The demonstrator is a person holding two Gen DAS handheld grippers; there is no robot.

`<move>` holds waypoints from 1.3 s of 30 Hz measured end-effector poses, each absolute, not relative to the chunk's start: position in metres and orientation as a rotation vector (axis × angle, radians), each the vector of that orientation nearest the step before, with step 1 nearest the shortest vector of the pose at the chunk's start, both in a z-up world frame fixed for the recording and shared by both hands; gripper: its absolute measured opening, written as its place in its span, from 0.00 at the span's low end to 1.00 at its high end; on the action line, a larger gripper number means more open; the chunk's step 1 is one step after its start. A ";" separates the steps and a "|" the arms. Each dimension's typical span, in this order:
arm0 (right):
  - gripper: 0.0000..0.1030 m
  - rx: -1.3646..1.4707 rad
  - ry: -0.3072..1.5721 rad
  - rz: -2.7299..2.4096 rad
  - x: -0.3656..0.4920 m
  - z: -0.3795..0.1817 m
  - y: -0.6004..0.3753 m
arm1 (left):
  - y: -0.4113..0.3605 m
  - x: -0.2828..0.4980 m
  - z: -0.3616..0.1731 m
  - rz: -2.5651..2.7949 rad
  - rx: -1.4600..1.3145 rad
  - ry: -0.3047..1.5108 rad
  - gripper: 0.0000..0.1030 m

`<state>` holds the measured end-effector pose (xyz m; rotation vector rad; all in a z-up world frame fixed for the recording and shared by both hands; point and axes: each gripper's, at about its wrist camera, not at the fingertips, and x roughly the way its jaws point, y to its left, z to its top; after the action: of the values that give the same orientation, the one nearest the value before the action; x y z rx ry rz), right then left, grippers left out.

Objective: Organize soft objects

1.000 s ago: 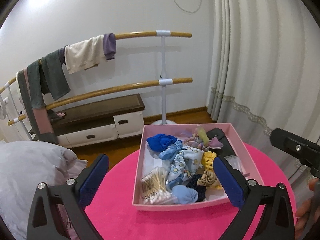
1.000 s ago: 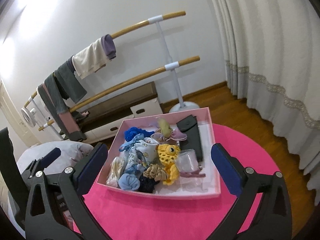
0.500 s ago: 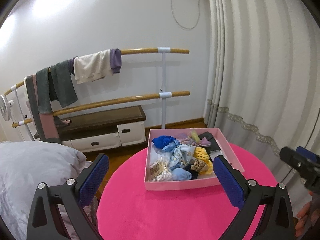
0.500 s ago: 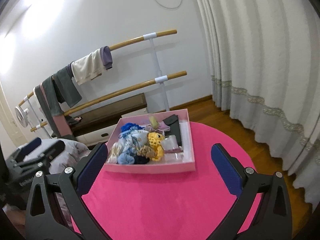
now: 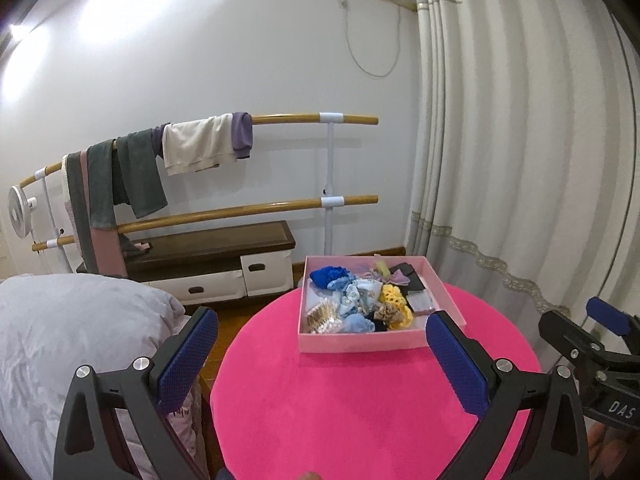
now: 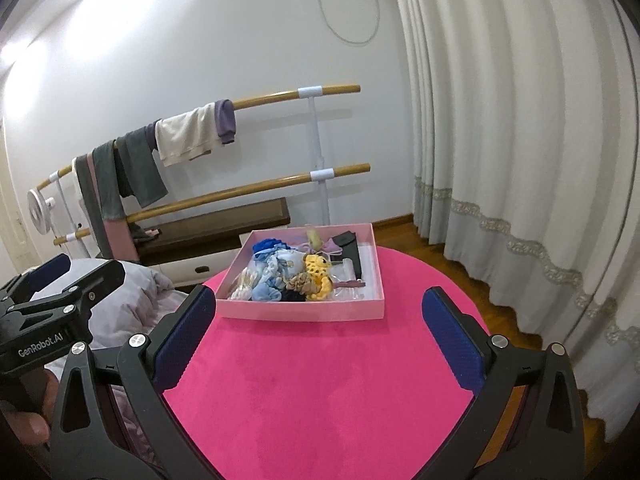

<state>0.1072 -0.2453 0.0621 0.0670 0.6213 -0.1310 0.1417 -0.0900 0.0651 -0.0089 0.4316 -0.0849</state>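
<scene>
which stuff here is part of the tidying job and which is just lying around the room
Part of the job:
- pink box on the pink table
- soft items piled inside: blue cloth, yellow knit piece, tan scrunchie
- left tongs and right tongs, both open and empty

Just lying about:
- clothes on the wooden rail
- low cabinet
- curtain
- small fan
- grey bedding

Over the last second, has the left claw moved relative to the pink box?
Yes. The left claw has backed away: the pink box, once filling the space between its open fingers, now sits small and farther off on the pink table.
</scene>
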 end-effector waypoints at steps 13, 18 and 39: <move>1.00 0.038 0.605 -0.153 0.084 0.063 -0.224 | -0.083 0.108 0.070 -0.071 -0.017 0.457 1.00; 1.00 0.035 0.603 -0.164 0.082 0.065 -0.226 | -0.081 0.105 0.074 -0.074 -0.028 0.447 1.00; 1.00 0.035 0.603 -0.161 0.079 0.066 -0.228 | -0.093 0.109 0.069 -0.059 0.014 0.436 1.00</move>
<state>0.0792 -0.2282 0.0661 0.0346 0.6031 -0.1606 0.1092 -0.0928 0.0693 0.0140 0.4364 -0.0586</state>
